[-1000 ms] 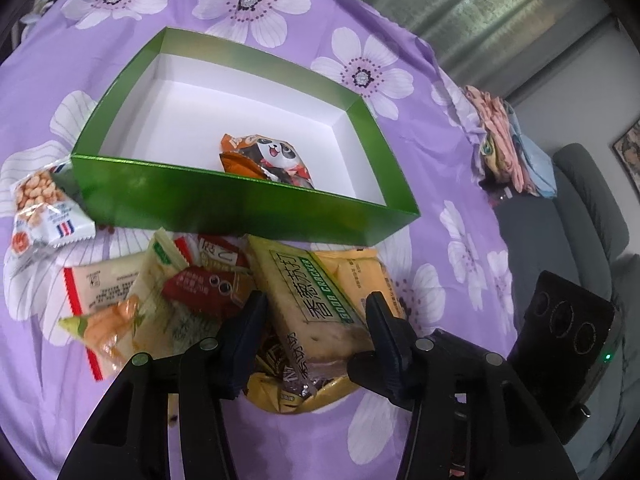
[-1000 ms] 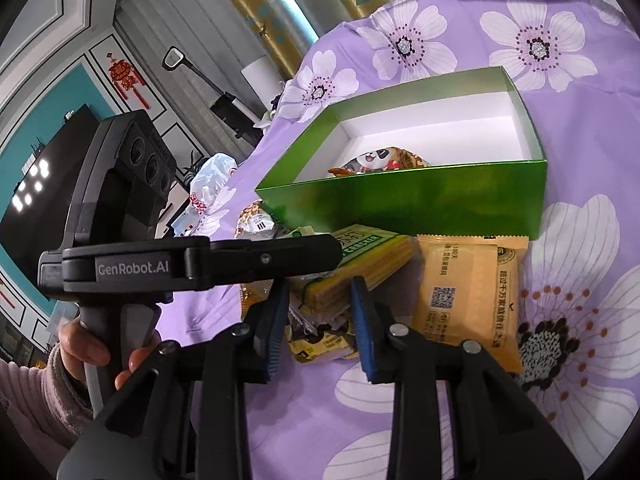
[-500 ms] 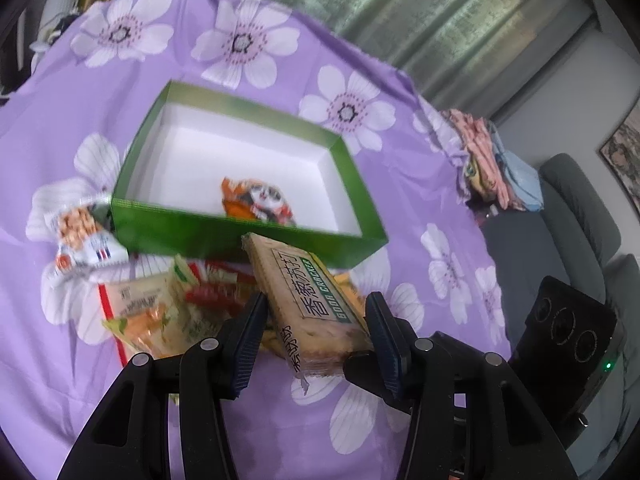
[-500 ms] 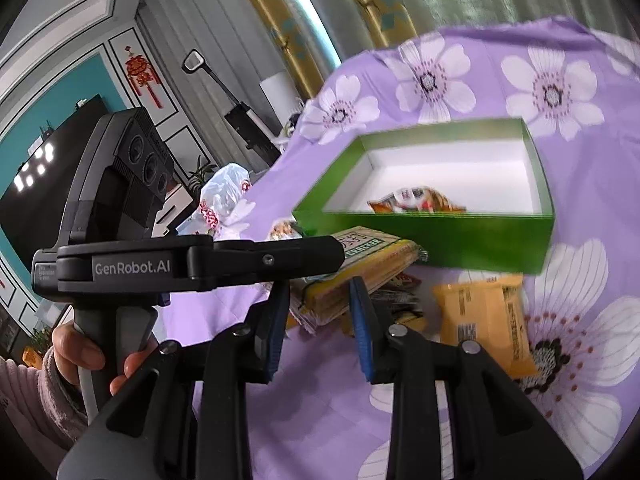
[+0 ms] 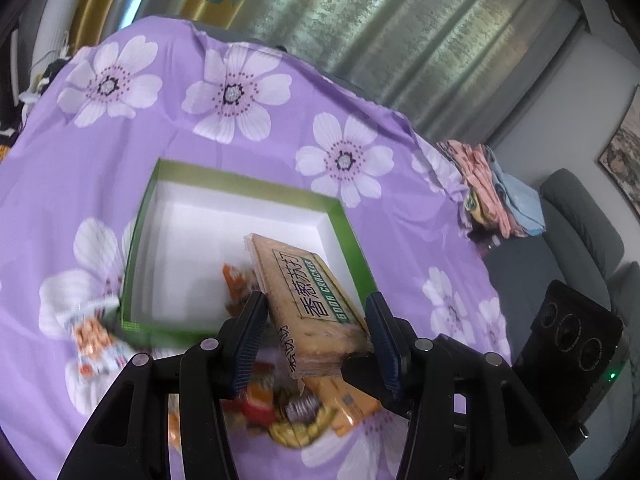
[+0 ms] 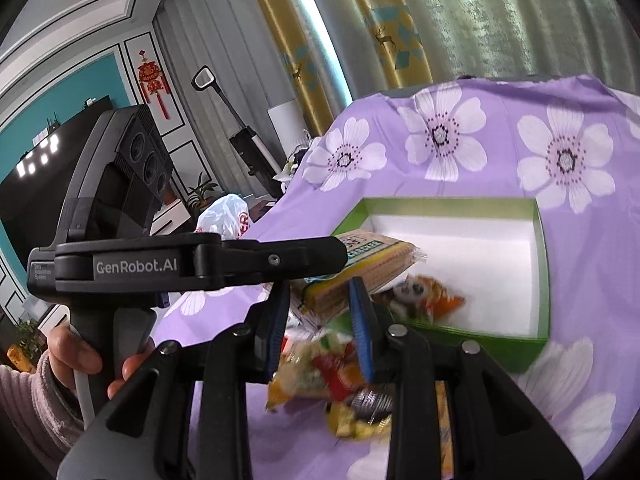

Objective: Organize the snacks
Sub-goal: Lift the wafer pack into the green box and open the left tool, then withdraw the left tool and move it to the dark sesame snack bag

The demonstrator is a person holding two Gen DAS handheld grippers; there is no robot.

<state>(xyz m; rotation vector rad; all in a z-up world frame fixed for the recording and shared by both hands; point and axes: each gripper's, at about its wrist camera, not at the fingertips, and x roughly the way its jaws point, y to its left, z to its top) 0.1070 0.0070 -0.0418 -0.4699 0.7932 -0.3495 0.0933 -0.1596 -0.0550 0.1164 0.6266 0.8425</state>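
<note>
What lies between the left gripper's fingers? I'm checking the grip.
The cracker pack, held slanted between the left gripper fingers, seen in the left wrist view.

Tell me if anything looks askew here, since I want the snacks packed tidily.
Yes. The soda cracker pack hangs tilted over the green box, pinched by both the left gripper and right gripper. Loose snack packets lie jumbled on the purple cloth outside.

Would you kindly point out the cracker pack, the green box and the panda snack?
cracker pack (image 5: 316, 292): left wrist view, printed top.
green box (image 6: 540, 240): right wrist view, right wall.
panda snack (image 6: 420, 294): right wrist view, wrapper front.
</note>
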